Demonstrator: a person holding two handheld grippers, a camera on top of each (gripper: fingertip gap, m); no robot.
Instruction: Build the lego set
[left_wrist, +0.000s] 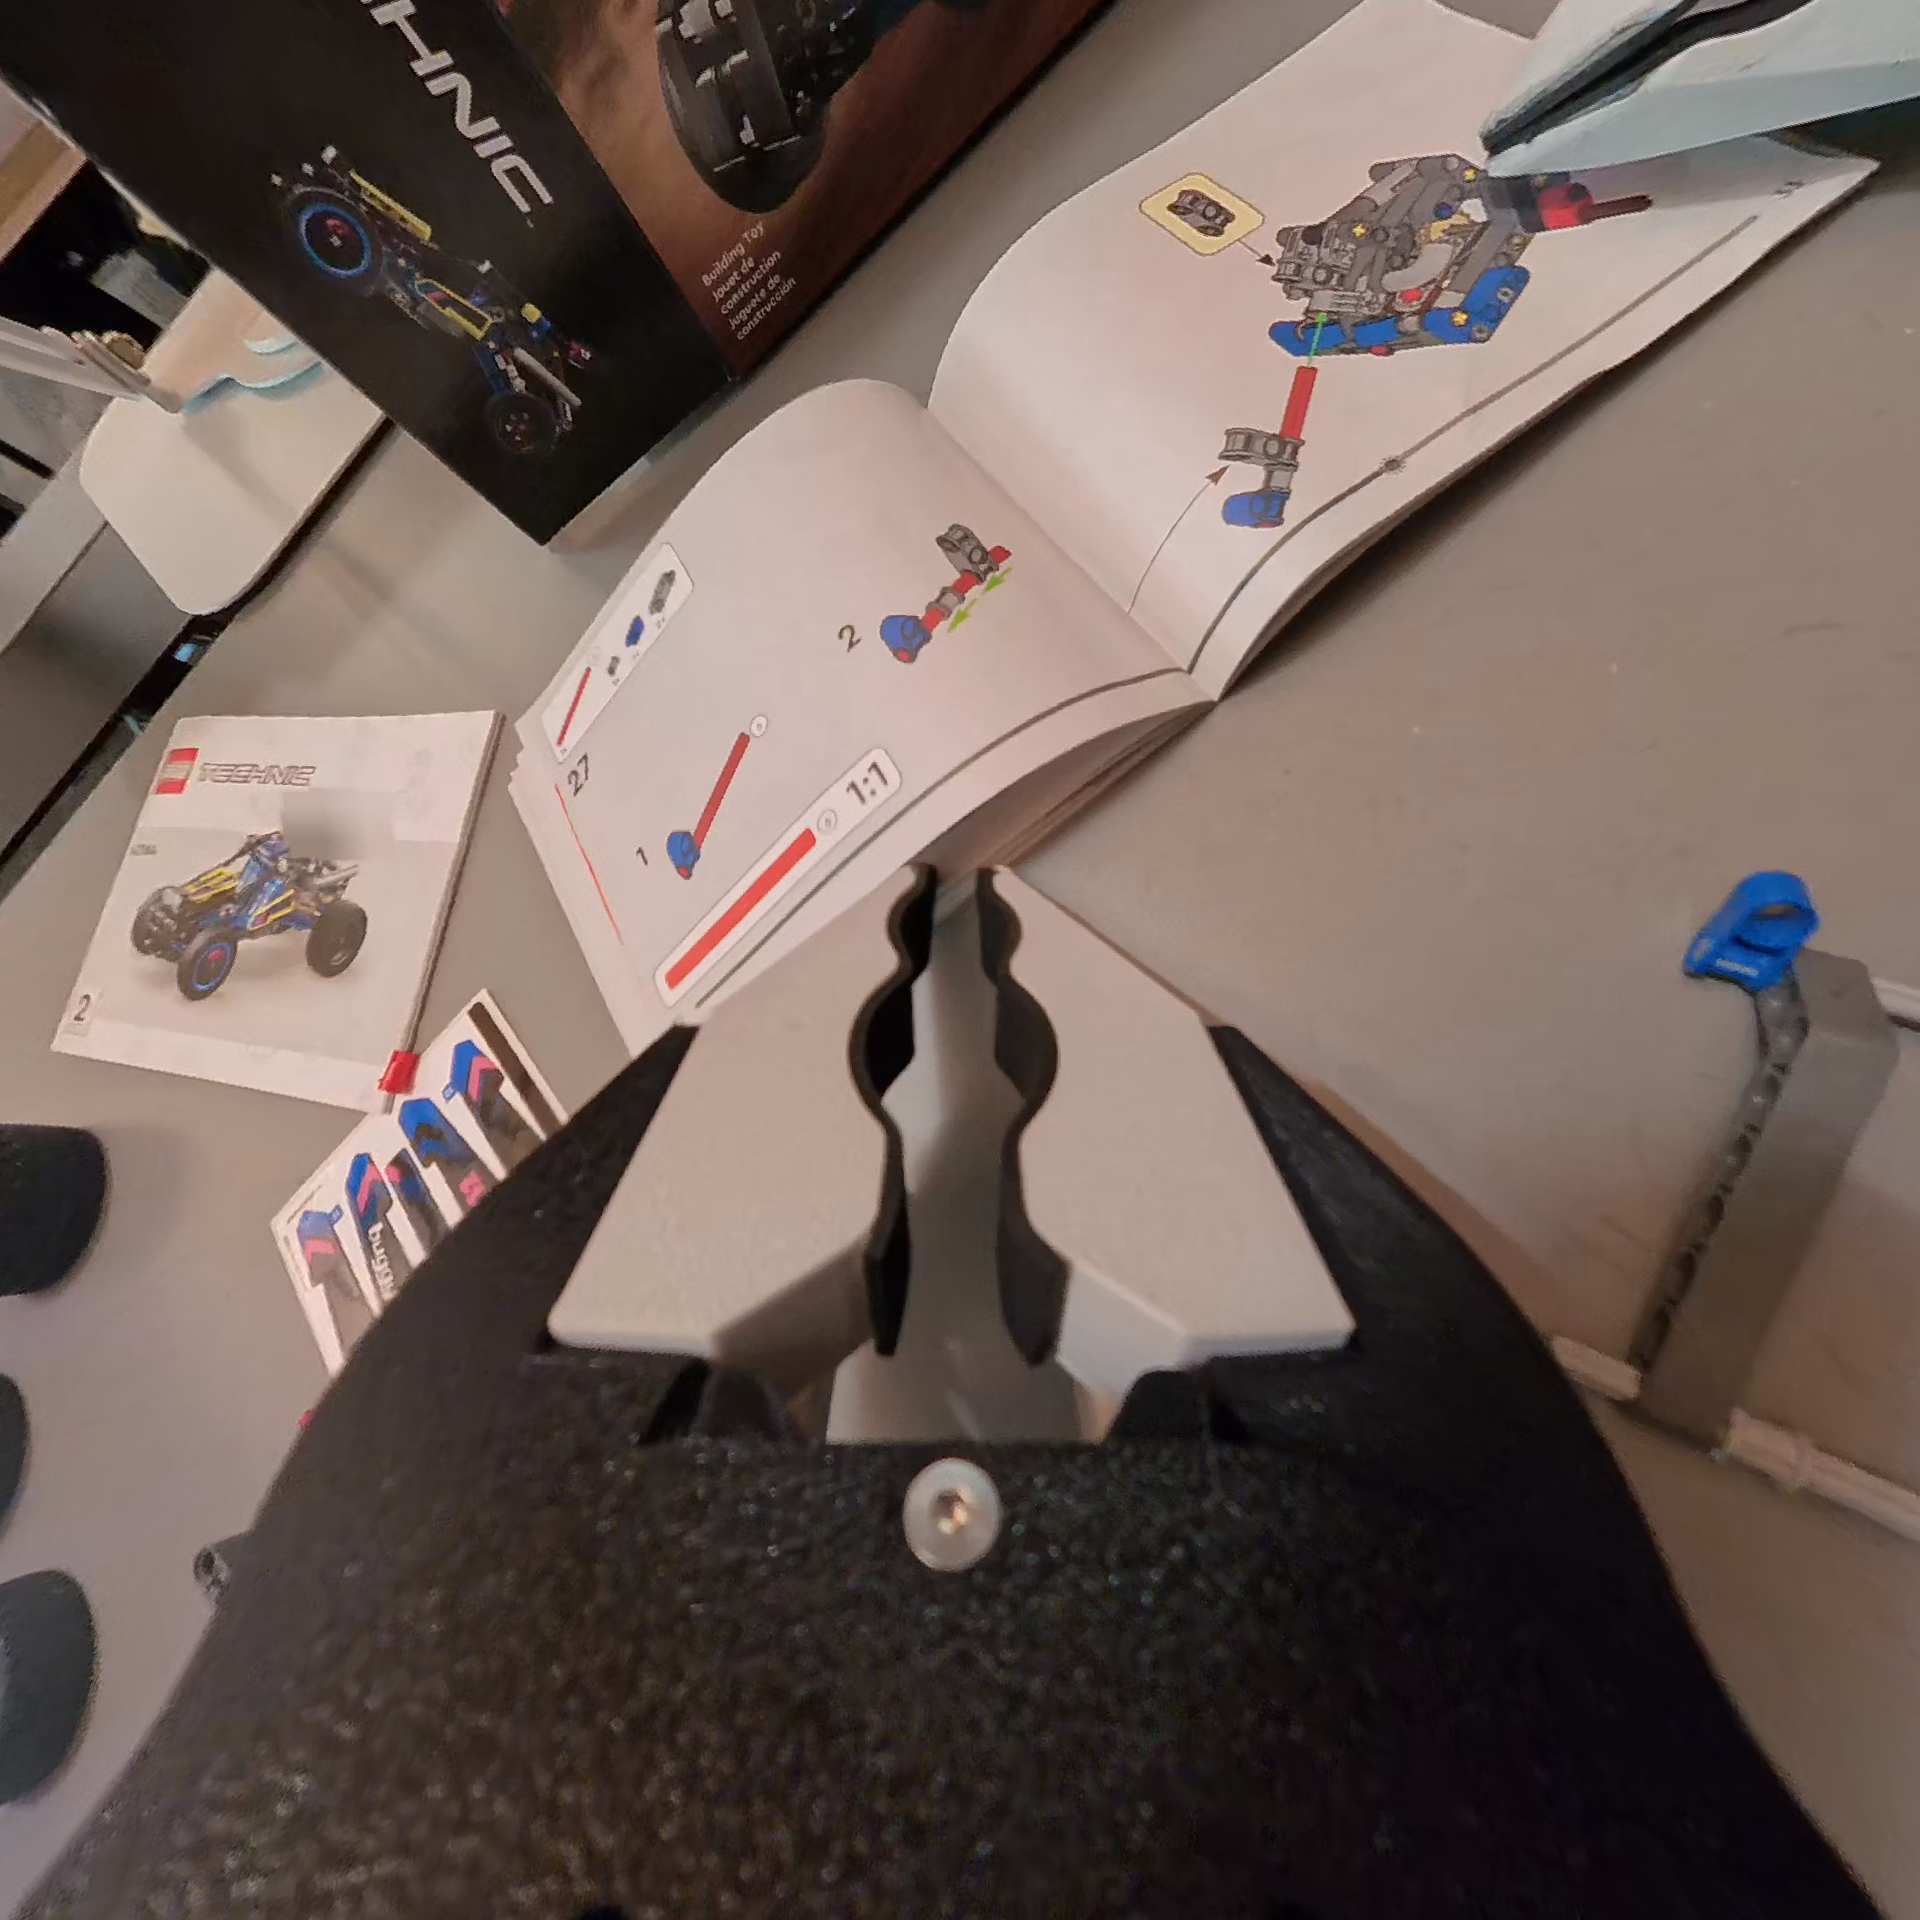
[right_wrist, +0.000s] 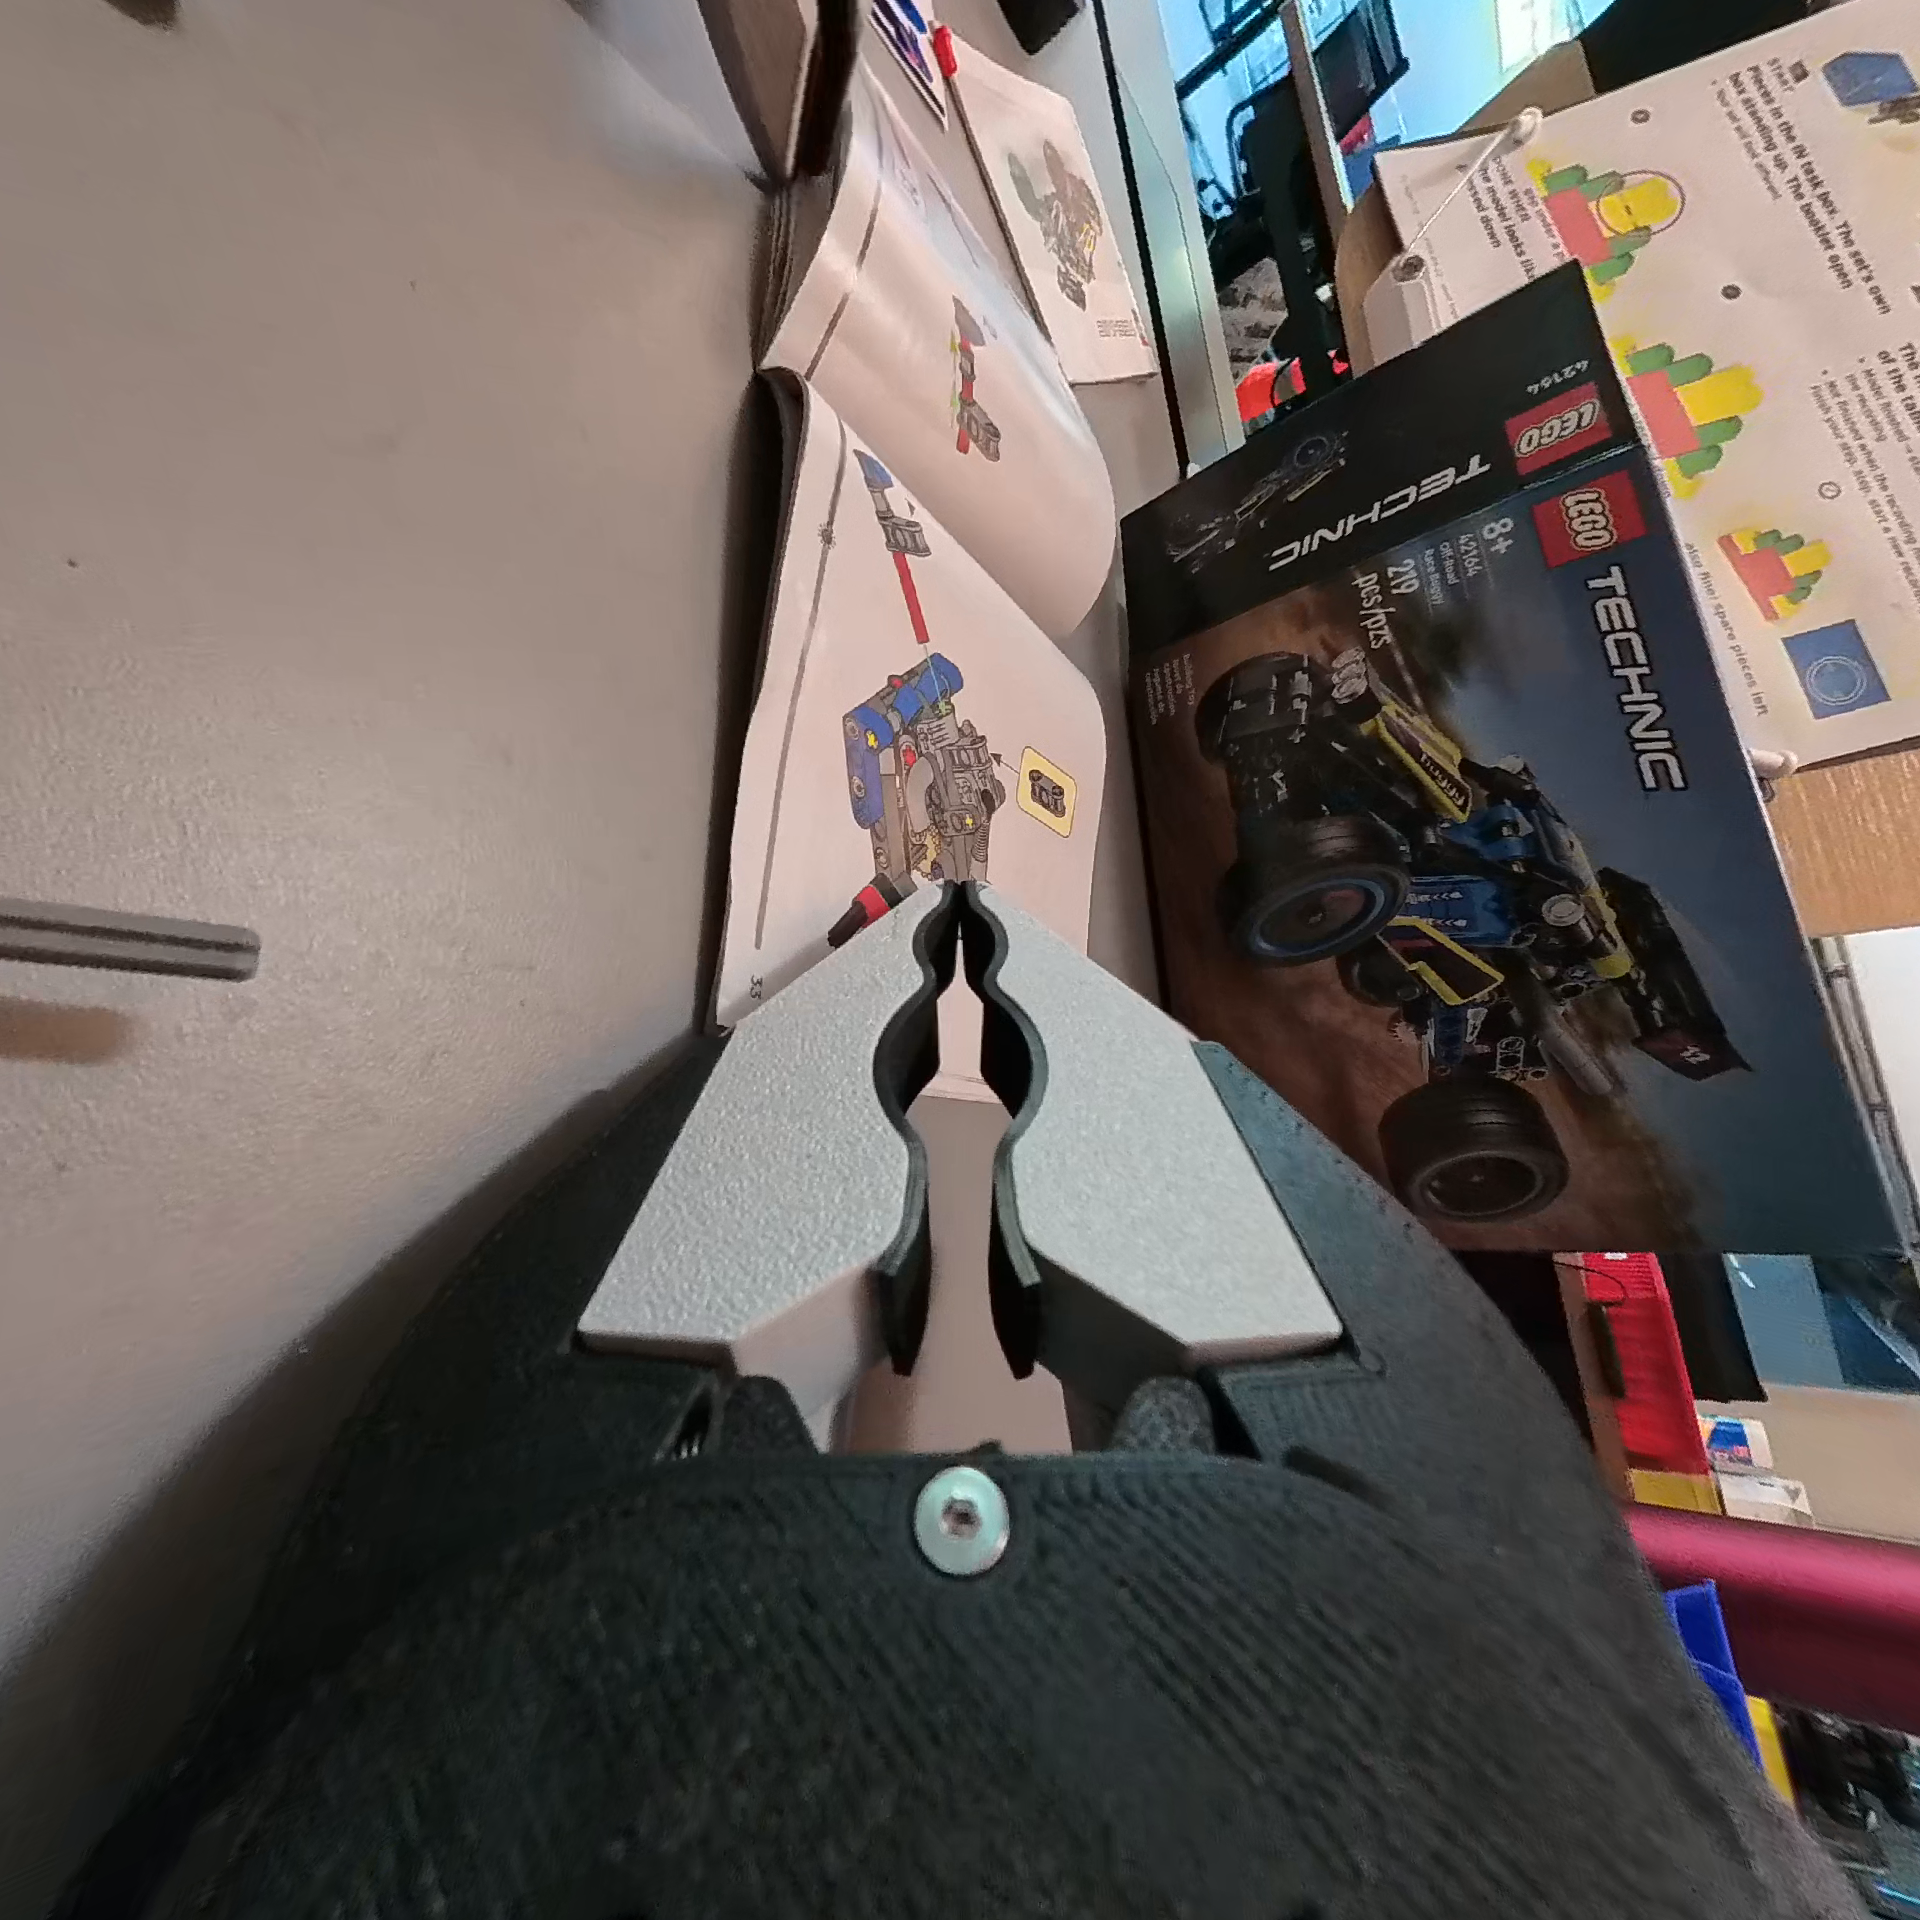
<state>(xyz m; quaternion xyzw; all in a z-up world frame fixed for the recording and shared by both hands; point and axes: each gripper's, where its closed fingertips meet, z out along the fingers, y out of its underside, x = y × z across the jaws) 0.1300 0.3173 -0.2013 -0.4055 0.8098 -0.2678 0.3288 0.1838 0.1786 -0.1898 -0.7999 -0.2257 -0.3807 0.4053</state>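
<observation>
The left gripper (left_wrist: 956, 883) hovers over the near edge of an open instruction booklet (left_wrist: 831, 665) on a grey surface (left_wrist: 1455, 779), its fingers slightly apart and holding nothing. The right gripper (right_wrist: 958, 896), tips pressed together and empty, points at the booklet's far page. The set's box (right_wrist: 1455, 831) stands behind the booklet. A second booklet (left_wrist: 281, 894) and a sticker sheet (left_wrist: 416, 1153) lie left; a blue piece (left_wrist: 1756, 925) sits right.

lab-style workbench, grey table (left_wrist: 1507, 727), pinned printed task sheet (right_wrist: 1714, 312), monitor (right_wrist: 1226, 156), storage bins (right_wrist: 1714, 1683)
</observation>
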